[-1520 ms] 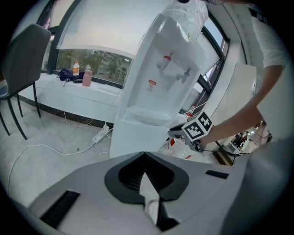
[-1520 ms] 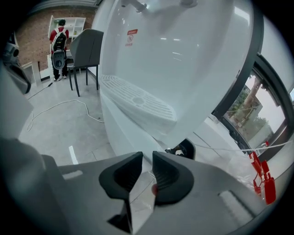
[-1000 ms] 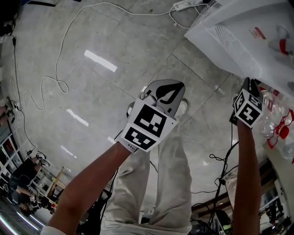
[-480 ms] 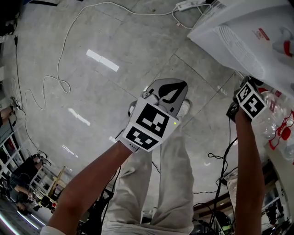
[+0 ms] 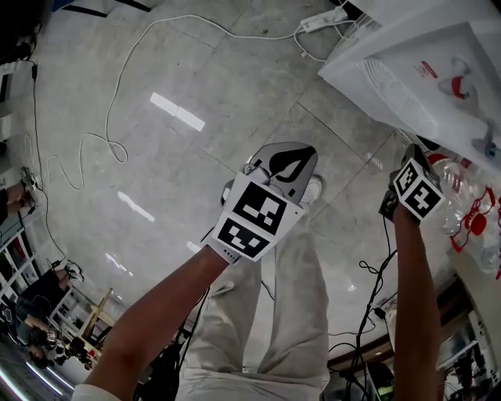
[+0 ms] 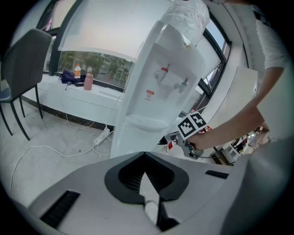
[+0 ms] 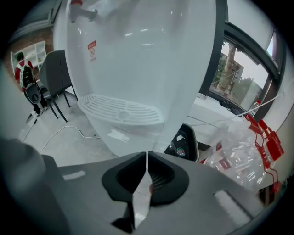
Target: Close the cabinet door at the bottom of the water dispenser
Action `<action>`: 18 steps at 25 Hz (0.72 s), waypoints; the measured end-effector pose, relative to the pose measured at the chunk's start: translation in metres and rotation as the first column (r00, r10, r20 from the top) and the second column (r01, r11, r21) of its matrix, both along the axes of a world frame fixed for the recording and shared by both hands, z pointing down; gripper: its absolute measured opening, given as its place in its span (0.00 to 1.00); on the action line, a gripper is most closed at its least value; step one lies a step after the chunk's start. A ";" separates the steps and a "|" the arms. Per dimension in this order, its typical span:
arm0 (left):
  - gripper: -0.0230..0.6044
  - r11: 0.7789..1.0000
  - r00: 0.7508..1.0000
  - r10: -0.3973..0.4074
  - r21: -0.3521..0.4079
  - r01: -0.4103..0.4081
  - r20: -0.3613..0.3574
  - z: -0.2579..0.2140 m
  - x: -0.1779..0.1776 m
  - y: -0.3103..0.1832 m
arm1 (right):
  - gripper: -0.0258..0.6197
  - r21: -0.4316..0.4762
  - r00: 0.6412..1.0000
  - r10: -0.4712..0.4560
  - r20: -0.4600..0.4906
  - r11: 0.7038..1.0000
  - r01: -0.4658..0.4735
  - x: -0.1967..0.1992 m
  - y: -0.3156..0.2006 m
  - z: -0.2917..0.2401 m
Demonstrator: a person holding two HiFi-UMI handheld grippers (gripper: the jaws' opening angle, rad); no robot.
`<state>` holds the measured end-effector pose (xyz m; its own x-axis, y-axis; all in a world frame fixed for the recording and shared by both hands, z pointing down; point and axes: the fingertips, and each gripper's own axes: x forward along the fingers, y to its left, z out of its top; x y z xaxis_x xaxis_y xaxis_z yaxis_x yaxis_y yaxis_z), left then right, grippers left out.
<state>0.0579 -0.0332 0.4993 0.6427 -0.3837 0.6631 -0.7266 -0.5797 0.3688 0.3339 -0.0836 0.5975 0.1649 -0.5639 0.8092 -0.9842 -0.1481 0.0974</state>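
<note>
Posture: both tilted down | left gripper pressed together | right gripper closing, seemingly empty, by dispenser

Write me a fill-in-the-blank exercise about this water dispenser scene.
The jaws of the left gripper are ____, with nothing between them.
The tap above the sticker on the water dispenser is coloured ____.
The white power strip lies on the ____.
Beside the window ledge stands a dark ____.
Missing words: shut, red, floor, chair.
</note>
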 end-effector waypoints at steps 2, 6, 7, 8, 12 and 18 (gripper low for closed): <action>0.05 1.000 1.000 -0.015 -0.016 0.015 -0.009 -0.014 -0.002 0.003 | 0.06 -0.005 0.999 -0.032 0.042 0.999 0.033 -0.010 0.002 -0.008; 0.05 0.999 1.000 -0.011 -0.032 0.010 -0.024 -0.044 -0.005 0.015 | 0.06 -0.022 0.988 -0.076 0.132 0.997 0.080 -0.035 0.010 -0.032; 0.05 0.999 1.000 -0.010 -0.033 0.009 -0.025 -0.050 -0.005 0.018 | 0.06 -0.021 0.985 -0.091 0.146 0.995 0.095 -0.041 0.012 -0.039; 0.05 0.999 1.000 -0.011 -0.034 0.010 -0.028 -0.057 -0.005 0.020 | 0.06 -0.017 0.981 -0.107 0.159 0.994 0.111 -0.046 0.013 -0.046; 0.05 0.999 0.997 -0.040 -0.036 0.038 -0.060 -0.087 -0.008 0.021 | 0.06 0.024 0.956 -0.179 0.233 0.984 0.178 -0.069 0.021 -0.080; 0.05 0.994 0.991 -0.106 -0.025 0.105 -0.080 -0.132 -0.027 0.013 | 0.06 0.101 0.934 -0.234 0.270 0.971 0.215 -0.099 0.029 -0.152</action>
<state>0.0311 -0.0198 0.3673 0.6513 -0.4393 0.6188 -0.7506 -0.4931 0.4399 0.2354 -0.0545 0.4456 -0.1983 -0.6158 0.7625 -0.9788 0.0833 -0.1872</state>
